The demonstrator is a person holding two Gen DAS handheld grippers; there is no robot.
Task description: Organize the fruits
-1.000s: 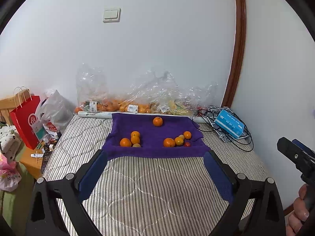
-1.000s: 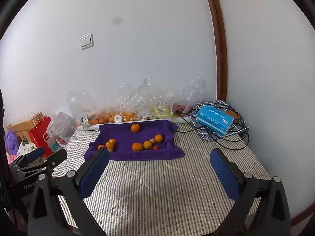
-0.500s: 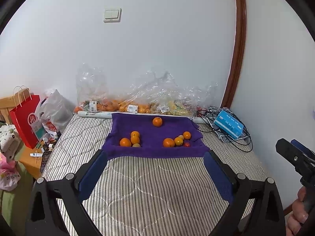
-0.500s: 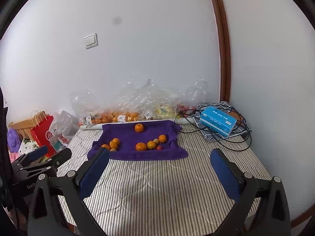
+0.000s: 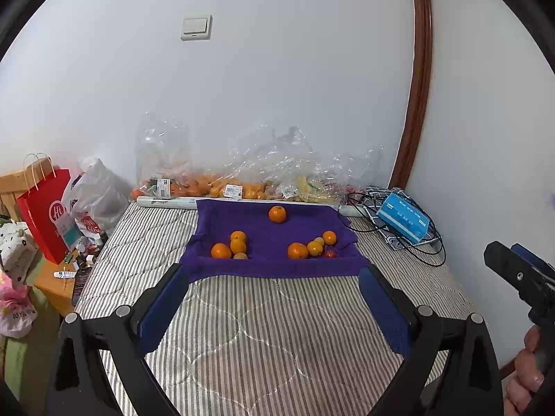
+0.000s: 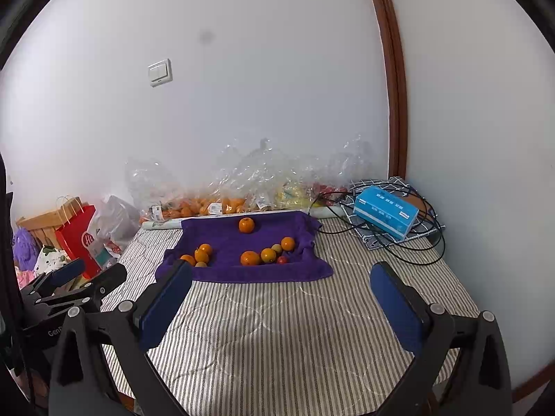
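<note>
My left gripper (image 5: 274, 303) and right gripper (image 6: 281, 300) are wide apart, empty. The oranges (image 5: 277, 214) look round, probably roll; I'd pinch their middles.

I face a plain white wall (image 5: 277, 86) with a double light switch (image 5: 196, 27) set high on it. To my right a dark brown wooden trim (image 5: 418, 104) runs up the corner where a second white wall (image 6: 478, 121) meets the first. Below me lies a mattress (image 5: 270, 329) under a grey-and-white striped quilted cover, pushed right against both walls. Off its left edge stands a low wooden bedside table (image 5: 52, 282) — cluttered with small items — and behind it a piece of pale wooden furniture (image 5: 10, 180). The light is soft and even, without hard shadows.
</note>
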